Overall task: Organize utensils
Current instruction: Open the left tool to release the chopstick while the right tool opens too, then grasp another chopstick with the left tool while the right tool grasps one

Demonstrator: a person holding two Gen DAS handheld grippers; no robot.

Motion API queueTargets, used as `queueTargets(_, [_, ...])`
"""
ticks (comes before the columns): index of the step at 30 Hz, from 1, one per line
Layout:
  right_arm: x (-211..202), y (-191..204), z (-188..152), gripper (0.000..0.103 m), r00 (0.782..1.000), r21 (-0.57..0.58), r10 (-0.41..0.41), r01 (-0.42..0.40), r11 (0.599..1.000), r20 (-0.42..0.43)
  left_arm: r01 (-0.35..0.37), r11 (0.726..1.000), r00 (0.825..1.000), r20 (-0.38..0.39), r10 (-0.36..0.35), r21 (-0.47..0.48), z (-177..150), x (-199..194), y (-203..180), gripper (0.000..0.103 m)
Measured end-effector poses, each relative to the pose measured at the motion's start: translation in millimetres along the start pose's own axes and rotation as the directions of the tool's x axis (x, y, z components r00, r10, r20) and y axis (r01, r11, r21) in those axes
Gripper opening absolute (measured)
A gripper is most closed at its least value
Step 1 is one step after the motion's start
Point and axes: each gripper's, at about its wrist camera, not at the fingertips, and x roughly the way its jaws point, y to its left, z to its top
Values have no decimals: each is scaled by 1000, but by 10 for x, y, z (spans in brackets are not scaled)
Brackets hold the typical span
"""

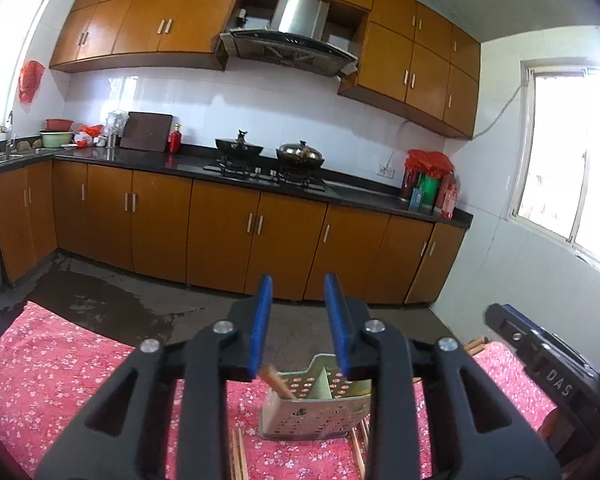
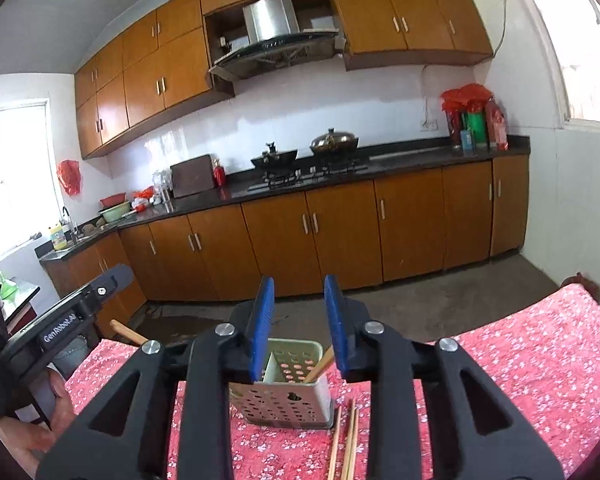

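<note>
A pale green perforated utensil holder (image 1: 312,412) stands on the red floral tablecloth (image 1: 60,368), below and ahead of both grippers; it also shows in the right wrist view (image 2: 284,400). A wooden chopstick (image 1: 276,382) leans inside it, also seen from the right (image 2: 320,366). Loose chopsticks lie on the cloth beside the holder (image 2: 346,440) (image 1: 238,456). My left gripper (image 1: 298,320) is open and empty above the holder. My right gripper (image 2: 298,320) is open and empty above it too. The other gripper's body shows at the right (image 1: 540,352) and at the left (image 2: 72,320).
The table's far edge (image 2: 500,328) meets a grey floor. Beyond stand orange cabinets, a dark counter (image 1: 360,192) with two woks on a stove (image 1: 268,160) and a sink at the left. A chopstick end (image 2: 126,332) pokes out at the table's left edge.
</note>
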Motion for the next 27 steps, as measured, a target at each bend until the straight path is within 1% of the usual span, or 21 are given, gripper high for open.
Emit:
queueTargets(3, [-195,-68,-1,29,1000,-1,-29,29,1000,6,-35,999,999,2,35,1,16,-252,94,36])
queueTargets(5, [-345,-168,-114,29,998,-2,-56,56,998,-14,-49,999,999,-10,49,1,-27,-403,188,37])
queueTargets(6, [-373,-218,-184,29,997,-2,-72,72,997,-28,-58,998,998,-16,58,1,-60,-463,231,39])
queueTargets(9, [-363,-407,-521,29,985,0,-118,119,993,-125,-101,995,993,-63,102,13,-287,-645,435,41])
queueTargets(10, [-312,-459,-668,29,976,2,-125,128,992,-175,-137,990,986,-96,139,29,-433,-672,525,41])
queueTargets(11, [-232,-524,-880,29,961,5,-130,135,991,-243,-157,987,979,-122,161,39,-543,-676,591,41])
queueTargets(12, [-165,-547,-1041,29,947,8,-131,139,990,-292,-169,985,974,-148,174,46,-644,-673,639,41])
queueTargets(13, [-106,-573,-1185,29,933,15,-121,134,991,-340,-184,981,963,-190,191,55,-795,-650,709,41])
queueTargets(14, [-10,-602,-1411,28,908,31,-98,121,992,-407,-200,978,951,-230,208,58,-939,-621,776,41])
queueTargets(15, [30,-603,-1541,23,892,37,-87,116,993,-444,-207,977,942,-259,215,56,-1032,-603,821,41])
queueTargets(16, [92,-598,-1704,19,869,49,-65,102,994,-490,-212,976,926,-311,215,44,-1196,-568,897,41])
queueTargets(17, [142,-579,-1838,18,850,61,-42,86,994,-525,-213,976,916,-340,213,35,-1284,-544,946,41])
queueTargets(18, [162,-560,-1912,18,839,64,-31,79,995,-544,-213,977,904,-372,209,30,-1400,-532,988,41])
queueTargets(20, [205,-501,-2041,17,821,62,-16,63,996,-571,-211,977,889,-408,206,33,-1558,-513,985,41])
queueTargets(23, [228,-440,-2140,17,813,51,-14,54,997,-582,-195,980,873,-450,188,31,-1744,-486,999,41])
queueTargets(24, [244,-420,-2165,17,808,44,-17,53,998,-589,-189,982,870,-459,181,30,-1782,-481,1000,41])
queueTargets(26, [249,-400,-2195,17,808,22,-36,61,998,-588,-176,984,865,-472,169,30,-1848,-453,967,41])
queueTargets(27, [277,-383,-2191,17,804,13,-42,62,998,-593,-172,985,863,-477,165,30,-1852,-441,941,41])
